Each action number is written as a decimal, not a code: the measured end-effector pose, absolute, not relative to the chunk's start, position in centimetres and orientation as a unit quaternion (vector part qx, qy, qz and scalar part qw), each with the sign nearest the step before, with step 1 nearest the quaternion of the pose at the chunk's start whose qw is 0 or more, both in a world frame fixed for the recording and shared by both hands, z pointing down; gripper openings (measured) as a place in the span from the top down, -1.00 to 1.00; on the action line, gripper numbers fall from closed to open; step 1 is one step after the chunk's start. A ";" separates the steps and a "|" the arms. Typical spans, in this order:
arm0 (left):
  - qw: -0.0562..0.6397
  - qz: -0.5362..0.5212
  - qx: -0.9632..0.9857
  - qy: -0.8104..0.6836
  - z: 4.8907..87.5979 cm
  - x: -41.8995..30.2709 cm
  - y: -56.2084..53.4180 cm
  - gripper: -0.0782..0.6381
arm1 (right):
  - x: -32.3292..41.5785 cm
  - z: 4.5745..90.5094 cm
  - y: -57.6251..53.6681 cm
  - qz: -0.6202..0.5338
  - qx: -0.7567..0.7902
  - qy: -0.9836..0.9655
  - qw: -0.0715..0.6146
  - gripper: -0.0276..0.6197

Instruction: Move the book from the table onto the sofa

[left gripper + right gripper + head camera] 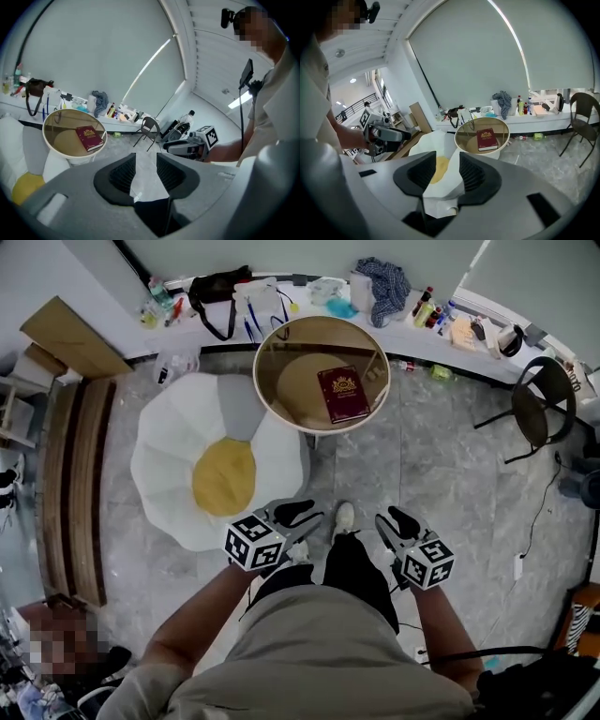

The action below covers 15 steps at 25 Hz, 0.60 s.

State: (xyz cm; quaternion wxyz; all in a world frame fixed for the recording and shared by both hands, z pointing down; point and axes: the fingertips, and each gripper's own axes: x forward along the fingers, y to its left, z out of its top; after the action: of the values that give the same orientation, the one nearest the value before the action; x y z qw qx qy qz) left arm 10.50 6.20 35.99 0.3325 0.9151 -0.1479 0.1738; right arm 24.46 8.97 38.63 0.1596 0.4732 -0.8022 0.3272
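- Grey stone-tile floor (pixel 422 474) fills most of the head view; its lower middle is hidden behind the person's own body (pixel 328 652)
- Sofa (pixel 169 465), a low white seat shaped in petals with a round yellow middle (pixel 223 476), lies left of centre; its upper right edge sits just beside the table, and nothing lies on it
- White ledge (pixel 412 337) curves along the top of the frame, crowded with a black bag, a blue cloth and small bottles whose labels are too small to read
- Round table (pixel 281 343) with a see-through top and pale rim stands at upper centre, between the ledge and the sofa
- Dark chair (pixel 542 399) stands at the upper right, well apart from the table
- Left gripper (pixel 305 517) is at lower centre, its cube showing black-and-white square markers; its own view shows the jaws spread, with only floor in the gap
- Right gripper (pixel 392 523) is just beside it, a shoe between the two; its jaws are spread as well, with only the sofa behind the gap
- Book (pixel 343 394), dark red, lies flat on the right half of the table, well apart from both tools; its cover has a gold crest and gold lettering, too small to read
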 end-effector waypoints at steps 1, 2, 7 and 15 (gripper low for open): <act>0.340 0.171 0.911 -0.156 36.5 10.7 4.7 0.43 | 24.7 39.1 7.2 0.331 0.468 -0.803 0.162 0.40; 0.348 0.170 0.907 -0.163 37.1 11.0 3.2 0.43 | 25.0 39.8 5.2 0.336 0.462 -0.804 0.165 0.39; 0.395 0.188 0.876 -0.205 42.7 13.3 -5.0 0.38 | 27.7 45.8 -6.1 0.369 0.429 -0.807 0.168 0.36; 0.449 0.206 0.828 -0.267 52.7 18.2 -18.4 0.31 | 32.7 58.3 -23.4 0.417 0.385 -0.800 0.197 0.32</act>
State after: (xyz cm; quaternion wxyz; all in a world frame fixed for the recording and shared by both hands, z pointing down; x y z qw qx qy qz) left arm 18.19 -18.36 52.72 0.4488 0.8275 -0.2673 0.2057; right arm 32.68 -23.42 58.25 0.1968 0.3845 -0.7999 0.4166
